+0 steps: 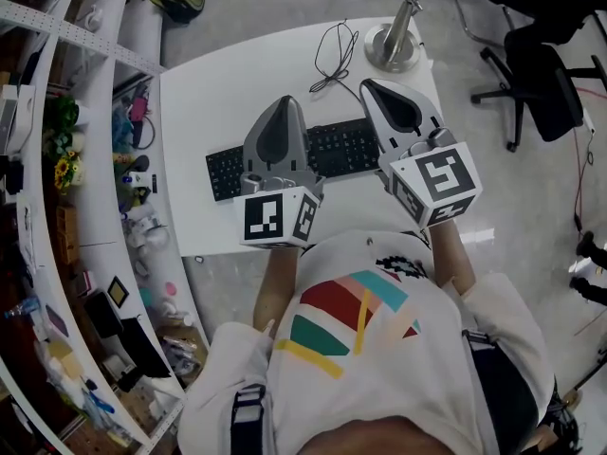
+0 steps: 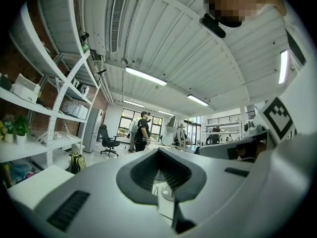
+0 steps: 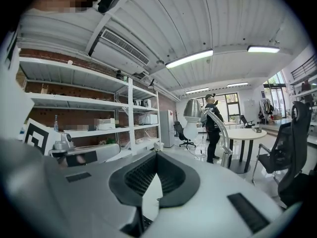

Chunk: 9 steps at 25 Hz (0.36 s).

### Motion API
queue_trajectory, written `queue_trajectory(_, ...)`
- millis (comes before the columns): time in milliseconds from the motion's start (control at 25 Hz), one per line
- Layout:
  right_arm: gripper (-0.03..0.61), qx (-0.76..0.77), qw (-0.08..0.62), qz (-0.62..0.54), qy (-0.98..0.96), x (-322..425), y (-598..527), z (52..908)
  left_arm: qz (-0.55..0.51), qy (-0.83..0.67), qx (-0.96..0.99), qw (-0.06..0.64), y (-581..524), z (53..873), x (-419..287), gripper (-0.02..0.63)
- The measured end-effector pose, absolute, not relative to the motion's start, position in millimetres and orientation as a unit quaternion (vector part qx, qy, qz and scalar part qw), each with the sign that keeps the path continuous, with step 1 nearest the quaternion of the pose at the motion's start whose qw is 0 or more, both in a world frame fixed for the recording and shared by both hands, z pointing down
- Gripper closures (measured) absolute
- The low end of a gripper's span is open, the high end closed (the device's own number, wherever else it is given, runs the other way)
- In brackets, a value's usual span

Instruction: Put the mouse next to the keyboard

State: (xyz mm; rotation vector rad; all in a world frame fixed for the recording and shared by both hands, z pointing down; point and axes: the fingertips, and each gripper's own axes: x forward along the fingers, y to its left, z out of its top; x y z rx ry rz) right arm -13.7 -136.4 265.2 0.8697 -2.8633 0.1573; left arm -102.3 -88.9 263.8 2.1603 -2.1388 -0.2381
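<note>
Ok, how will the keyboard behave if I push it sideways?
Probably slides rather than tips: the keyboard lies flat and low on the smooth white table. Likely stiff, moving as one piece. The loose cable behind it may drag, if attached.

- right gripper point(image 3: 155, 155) has its jaws closed tip to tip, nothing pinched in there
- just past the tips there's a silver lamp point(image 3: 193, 110) on a bent arm
- person point(image 3: 212, 128) standing behind the lamp, round table point(image 3: 246, 133) right of them
- black office chair point(image 3: 291, 150) way off to the claw's right
- left of the claw: the left gripper point(image 3: 79, 156) with its marker cube, white shelves point(image 3: 94, 103) behind it
- strip light point(image 3: 189, 58) overhead
</note>
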Motion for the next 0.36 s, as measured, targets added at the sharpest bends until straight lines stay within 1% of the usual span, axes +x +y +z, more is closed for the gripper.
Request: queue_trajectory(360, 0.566, 0.289, 0.068, 0.047, -0.954, -17.4, -131.9, 262.0, -0.083, -0.702, 0.706, 0.048, -85.8, 261.8, -106.2, 0.572)
